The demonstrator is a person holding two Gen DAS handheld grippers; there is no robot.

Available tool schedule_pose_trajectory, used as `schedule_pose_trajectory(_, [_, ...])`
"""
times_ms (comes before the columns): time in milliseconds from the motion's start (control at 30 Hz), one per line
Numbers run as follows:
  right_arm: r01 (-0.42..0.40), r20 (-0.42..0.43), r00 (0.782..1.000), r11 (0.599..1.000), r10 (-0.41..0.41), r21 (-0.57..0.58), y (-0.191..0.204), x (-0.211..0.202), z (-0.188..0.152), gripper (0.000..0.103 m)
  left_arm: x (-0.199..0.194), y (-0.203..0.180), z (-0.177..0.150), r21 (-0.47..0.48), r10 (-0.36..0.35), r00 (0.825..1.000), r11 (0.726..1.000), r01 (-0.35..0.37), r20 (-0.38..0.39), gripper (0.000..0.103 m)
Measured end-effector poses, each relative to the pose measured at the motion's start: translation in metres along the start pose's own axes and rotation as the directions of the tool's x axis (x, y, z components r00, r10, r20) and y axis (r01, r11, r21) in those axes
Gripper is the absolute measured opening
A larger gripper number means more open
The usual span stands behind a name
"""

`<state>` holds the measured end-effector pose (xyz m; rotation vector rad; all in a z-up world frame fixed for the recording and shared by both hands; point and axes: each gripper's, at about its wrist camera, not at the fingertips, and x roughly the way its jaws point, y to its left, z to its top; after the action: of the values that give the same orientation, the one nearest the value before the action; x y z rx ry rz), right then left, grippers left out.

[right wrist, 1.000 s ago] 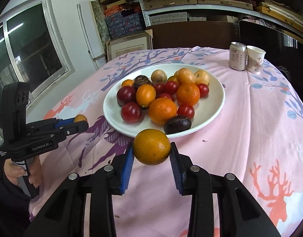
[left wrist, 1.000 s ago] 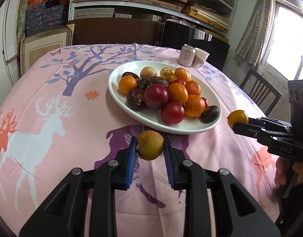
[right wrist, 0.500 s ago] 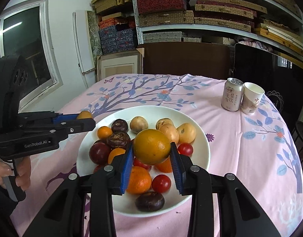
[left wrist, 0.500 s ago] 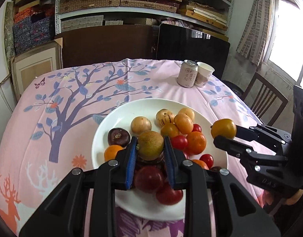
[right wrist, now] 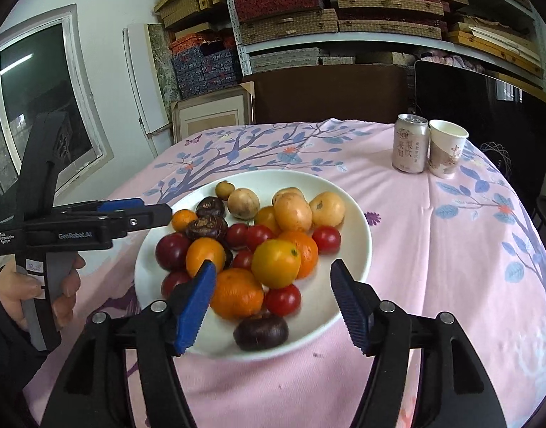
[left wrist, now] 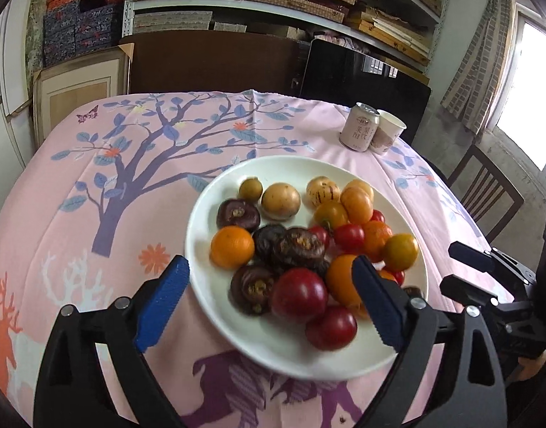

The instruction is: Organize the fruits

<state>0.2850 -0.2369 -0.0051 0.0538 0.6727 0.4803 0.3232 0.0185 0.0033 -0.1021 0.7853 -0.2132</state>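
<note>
White plate (left wrist: 216, 185) on the pink-clothed table (left wrist: 94, 178), heaped with small round fruit: oranges, red cherry tomatoes, dark wrinkled fruit, pale yellow ones at the far side. Left gripper (left wrist: 271, 299) over the near rim, fingers just sprung wide, nothing between them. Right gripper (right wrist: 273, 303) likewise just opened, blue pads clear of a yellow-orange fruit (right wrist: 276, 258) that sits atop the pile, seemingly just let go. Fruit looks light, smooth-skinned, prone to roll; the tomatoes (right wrist: 325, 238) likely soft and easily bruised, the orange (right wrist: 236, 293) firmer. Best taken across the widest girth, gently, one at a time from the top. Can (right wrist: 410, 148) and paper cup (right wrist: 447, 148) stand touching, well apart from the plate.
</note>
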Motion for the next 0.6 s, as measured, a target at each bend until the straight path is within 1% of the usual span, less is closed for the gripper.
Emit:
schedule_pose_trajectory(100, [-0.007,-0.006,1.000,0.998,0.007,0.055,-0.006,-0.020,-0.021,0.073,-0.020,-0.007,-0.031,0.026,-0.010,1.000,1.000,0.011,-0.026,0.096])
schedule_pose_trajectory(233, [-0.004,0.031,1.000,0.995,0.001,0.098,-0.005,-0.052,-0.040,0.080,-0.047,-0.019,-0.069,0.060,0.000,0.999,0.998,0.002,-0.041,0.098])
schedule_pose_trajectory(267, [-0.002,0.039,0.999,0.995,-0.002,0.098,-0.002,-0.060,-0.045,0.082,-0.054,-0.022,-0.076,0.066,0.008,0.999,0.998,-0.005,-0.040,0.098])
schedule_pose_trajectory(333, [-0.002,0.050,0.999,0.996,-0.002,0.093,0.006,-0.073,-0.055,0.091,-0.067,-0.028,-0.092,0.069,0.018,0.999,0.998,-0.015,-0.041,0.098])
schedule_pose_trajectory(467, [-0.011,0.023,1.000,0.998,0.010,0.065,0.026,-0.087,-0.073,0.093,-0.090,-0.038,-0.118,0.050,0.045,0.998,0.998,-0.043,-0.040,0.098])
schedule_pose_trajectory(500, [-0.011,0.009,1.000,0.998,0.010,0.059,0.029,-0.090,-0.076,0.099,-0.095,-0.040,-0.122,0.051,0.054,0.998,0.997,-0.052,-0.035,0.098])
schedule_pose_trajectory(600, [0.020,-0.007,1.000,0.999,-0.020,0.038,0.042,-0.101,-0.090,0.100,-0.113,-0.048,-0.136,0.055,0.074,0.997,0.996,-0.074,-0.011,0.098])
